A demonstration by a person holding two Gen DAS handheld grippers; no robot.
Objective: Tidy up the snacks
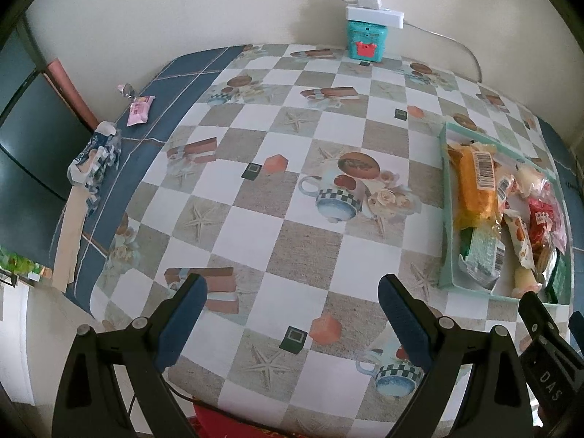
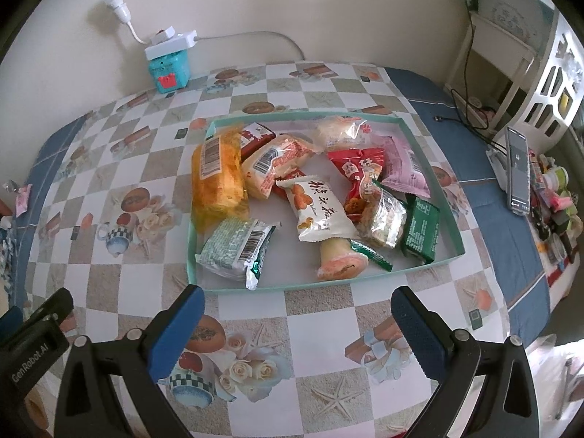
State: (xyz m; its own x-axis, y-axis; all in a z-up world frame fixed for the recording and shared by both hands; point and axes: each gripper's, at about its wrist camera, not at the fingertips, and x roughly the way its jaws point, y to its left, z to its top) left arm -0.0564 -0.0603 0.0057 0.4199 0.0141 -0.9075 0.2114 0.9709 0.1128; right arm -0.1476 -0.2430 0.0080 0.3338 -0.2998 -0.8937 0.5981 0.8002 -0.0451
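Note:
A shallow teal tray (image 2: 430, 261) on the checkered table holds several wrapped snacks: a yellow cake pack (image 2: 218, 179), a green biscuit pack (image 2: 233, 248), a white pack (image 2: 321, 211), a red pack (image 2: 359, 169) and a pink pack (image 2: 405, 168). My right gripper (image 2: 297, 325) is open and empty just in front of the tray. My left gripper (image 1: 292, 314) is open and empty over the bare tablecloth, left of the tray (image 1: 446, 219). A pink snack (image 1: 139, 110) and a blue-white wrapper (image 1: 95, 157) lie at the table's far left edge.
A teal box (image 1: 366, 42) with a white power strip (image 2: 171, 45) on top stands at the wall. A phone (image 2: 517, 169) and small clutter (image 2: 554, 200) lie at the table's right side. A white shelf (image 2: 492, 36) stands beyond the right corner.

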